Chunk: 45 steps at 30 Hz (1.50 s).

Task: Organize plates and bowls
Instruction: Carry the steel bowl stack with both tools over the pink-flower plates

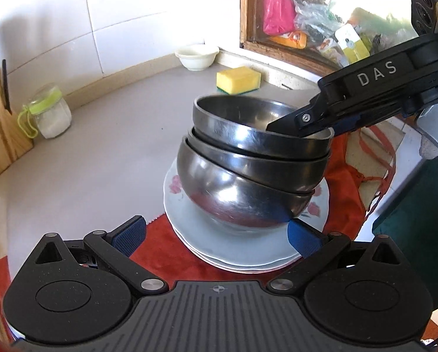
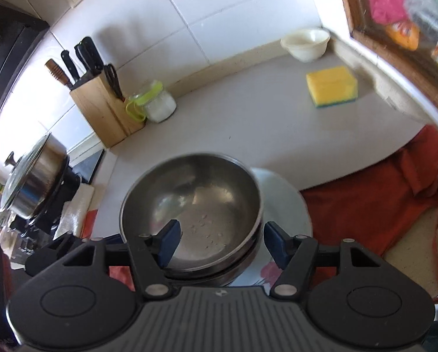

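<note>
Steel-grey bowls [image 1: 248,173] sat on white plates [image 1: 242,246] with pink floral print, over red cloth [image 2: 374,205]; sponge [image 1: 238,79] yellow.

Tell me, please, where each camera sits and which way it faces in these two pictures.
Left wrist view: sits on the left tool, facing down at the stacked steel bowls on the plates; the right tool reaches in.
Right wrist view: sits on the right tool, facing down into the top bowl, its open fingers straddling the rim.
Shared: bowls, sponge, white bowl.

Grey counter [image 1: 81,158]: red cloth [image 2: 374,205], sponge [image 1: 238,79], jar [image 1: 50,111], knife block [image 2: 101,108].
</note>
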### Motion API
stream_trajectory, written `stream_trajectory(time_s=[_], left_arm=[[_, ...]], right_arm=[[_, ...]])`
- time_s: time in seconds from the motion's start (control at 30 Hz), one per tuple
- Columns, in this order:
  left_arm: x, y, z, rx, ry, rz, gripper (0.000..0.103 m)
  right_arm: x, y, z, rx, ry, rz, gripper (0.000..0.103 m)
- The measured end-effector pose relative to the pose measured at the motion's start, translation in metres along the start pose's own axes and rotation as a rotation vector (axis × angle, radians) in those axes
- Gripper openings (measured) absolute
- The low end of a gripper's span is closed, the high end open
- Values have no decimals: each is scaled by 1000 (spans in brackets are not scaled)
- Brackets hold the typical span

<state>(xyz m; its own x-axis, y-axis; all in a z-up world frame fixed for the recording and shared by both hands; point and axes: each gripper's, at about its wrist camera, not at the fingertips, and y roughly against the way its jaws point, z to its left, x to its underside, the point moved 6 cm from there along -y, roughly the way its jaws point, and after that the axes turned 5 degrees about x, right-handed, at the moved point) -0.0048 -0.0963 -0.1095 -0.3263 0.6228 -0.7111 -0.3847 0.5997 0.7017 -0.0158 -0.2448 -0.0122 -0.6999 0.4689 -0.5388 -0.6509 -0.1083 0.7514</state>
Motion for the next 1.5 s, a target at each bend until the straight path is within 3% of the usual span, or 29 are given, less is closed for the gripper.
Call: stream_trajectory(time_s=[0.27,0.43,0.53,0.67,0.77,0.9,1.17,1.33,1.43,1.5], left_arm=[[12,-18,14,-4,-1,45,100],[7,-31,11,69,23,53,87],[0,-38,1,19,-29,28,90],[-11,-48,-7,103,18,17,90],[-13,-49,-12,95,-23,19,91],[-6,-41,-3,44,-64,33,95],[7,-19,18,-36,-57,38,97],[7,-20,23,-5,-67,13,96],[3,-25,13,60,-54,18,81],[-1,-31,8,53,-44,29,82]], right_arm=[[2,-13,28,69,135,-7,65],[2,-15,44,114,239,10,64],[-1,-12,47,201,319,-2,63],[-7,-8,39,264,345,-2,63],[-7,-7,36,281,347,-3,63],[-5,-9,35,229,305,1,63],[-5,-17,54,187,341,-8,63],[-8,-19,48,143,277,-6,64],[-8,-15,43,86,222,11,64],[-7,-9,44,117,248,-7,64]])
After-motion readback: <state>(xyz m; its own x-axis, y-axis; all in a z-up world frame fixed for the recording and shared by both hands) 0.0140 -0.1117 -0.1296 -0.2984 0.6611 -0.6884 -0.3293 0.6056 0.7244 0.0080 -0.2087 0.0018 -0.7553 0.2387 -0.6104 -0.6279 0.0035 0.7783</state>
